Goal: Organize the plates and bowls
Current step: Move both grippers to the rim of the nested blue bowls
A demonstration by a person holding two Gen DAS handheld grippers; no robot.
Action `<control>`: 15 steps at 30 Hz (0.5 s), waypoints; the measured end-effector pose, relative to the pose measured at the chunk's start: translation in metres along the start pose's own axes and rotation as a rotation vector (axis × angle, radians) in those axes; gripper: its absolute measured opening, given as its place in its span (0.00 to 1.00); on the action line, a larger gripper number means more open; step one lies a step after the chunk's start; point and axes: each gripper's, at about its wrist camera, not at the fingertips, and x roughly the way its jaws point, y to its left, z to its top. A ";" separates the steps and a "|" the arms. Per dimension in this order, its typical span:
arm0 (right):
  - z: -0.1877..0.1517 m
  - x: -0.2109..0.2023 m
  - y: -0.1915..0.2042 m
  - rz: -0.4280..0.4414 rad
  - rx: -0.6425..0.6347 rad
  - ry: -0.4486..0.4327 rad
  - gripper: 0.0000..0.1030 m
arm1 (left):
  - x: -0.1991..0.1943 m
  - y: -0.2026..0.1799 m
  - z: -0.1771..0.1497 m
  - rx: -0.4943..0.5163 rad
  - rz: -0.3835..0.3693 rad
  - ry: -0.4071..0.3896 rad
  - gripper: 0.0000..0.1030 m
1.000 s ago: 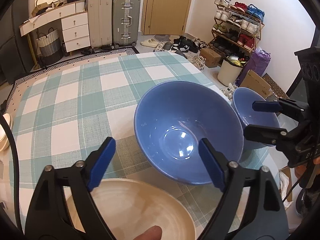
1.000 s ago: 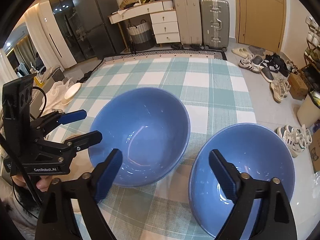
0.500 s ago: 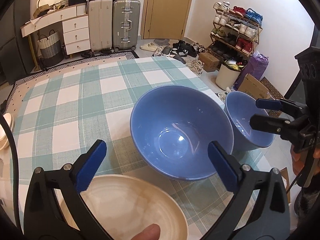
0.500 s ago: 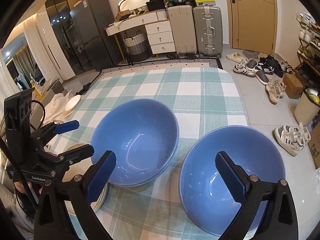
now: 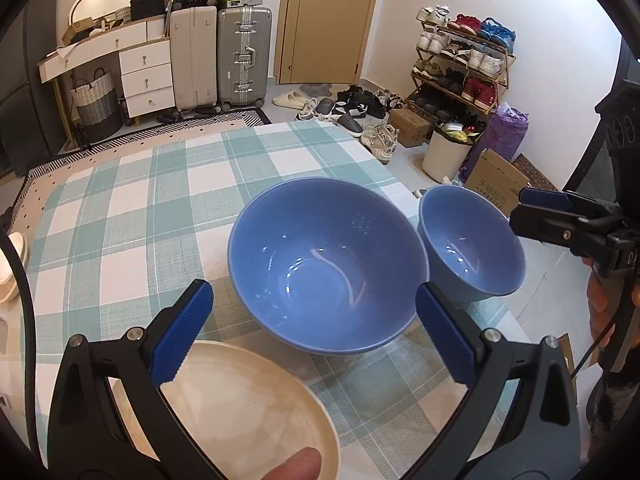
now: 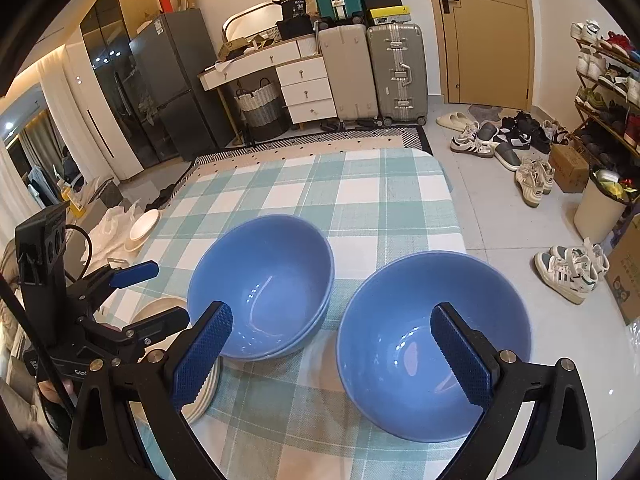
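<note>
- The centre blue bowl [image 5: 326, 264] stands upright on the checked tablecloth [image 5: 132, 216], and everything else is placed from it.
- The left gripper [image 5: 312, 332] hangs on the near side of this bowl, its jaws spread wide and holding nothing; the bowl's near rim lies straight ahead between the two pads.
- A cream plate [image 5: 244, 412] lies on the near-left side of the bowl, right under the left gripper.
- The second blue bowl [image 6: 434, 342] stands just to the right of the centre bowl, close beside it; whether the rims touch I cannot tell.
- The right gripper [image 6: 332, 352] is also spread and empty, with its right pad over the second bowl and its left pad by the centre bowl's near rim.
- Judgement: the right hand is nearer the second bowl, so nesting it leftward into the centre bowl falls to that side.
</note>
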 end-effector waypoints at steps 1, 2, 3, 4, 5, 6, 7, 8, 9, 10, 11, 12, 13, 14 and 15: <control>0.000 -0.004 -0.003 -0.003 0.003 -0.006 0.98 | -0.002 -0.003 0.000 0.002 -0.001 -0.002 0.98; -0.002 -0.008 -0.006 -0.005 0.008 -0.011 0.98 | -0.004 -0.006 0.001 0.005 -0.005 -0.005 0.98; -0.002 -0.011 -0.009 -0.007 0.013 -0.015 0.98 | -0.007 -0.010 0.001 0.008 -0.011 -0.007 0.98; -0.003 -0.015 -0.012 -0.011 0.019 -0.018 0.98 | -0.009 -0.014 0.001 0.011 -0.018 -0.009 0.98; -0.003 -0.019 -0.015 -0.015 0.022 -0.022 0.98 | -0.010 -0.018 0.001 0.013 -0.028 -0.010 0.98; -0.004 -0.021 -0.018 -0.020 0.025 -0.025 0.98 | -0.012 -0.021 0.002 0.015 -0.036 -0.009 0.98; -0.005 -0.025 -0.021 -0.026 0.028 -0.029 0.98 | -0.013 -0.025 0.002 0.017 -0.045 -0.007 0.98; -0.006 -0.028 -0.024 -0.030 0.030 -0.031 0.98 | -0.013 -0.029 0.002 0.016 -0.053 -0.005 0.98; -0.007 -0.031 -0.027 -0.034 0.033 -0.033 0.98 | -0.014 -0.032 0.001 0.013 -0.061 -0.003 0.98; -0.008 -0.033 -0.029 -0.038 0.035 -0.036 0.98 | -0.014 -0.036 0.001 0.012 -0.069 0.000 0.98; -0.008 -0.035 -0.032 -0.043 0.039 -0.037 0.98 | -0.014 -0.040 0.000 0.014 -0.077 0.002 0.98; -0.009 -0.037 -0.035 -0.048 0.043 -0.039 0.98 | -0.014 -0.045 -0.001 0.020 -0.083 0.002 0.98; -0.010 -0.040 -0.038 -0.052 0.047 -0.042 0.98 | -0.013 -0.049 -0.002 0.028 -0.086 0.003 0.98; -0.011 -0.043 -0.041 -0.056 0.050 -0.047 0.98 | -0.013 -0.053 -0.002 0.037 -0.091 0.005 0.98; -0.012 -0.046 -0.044 -0.060 0.056 -0.051 0.98 | -0.013 -0.059 -0.003 0.043 -0.096 0.007 0.98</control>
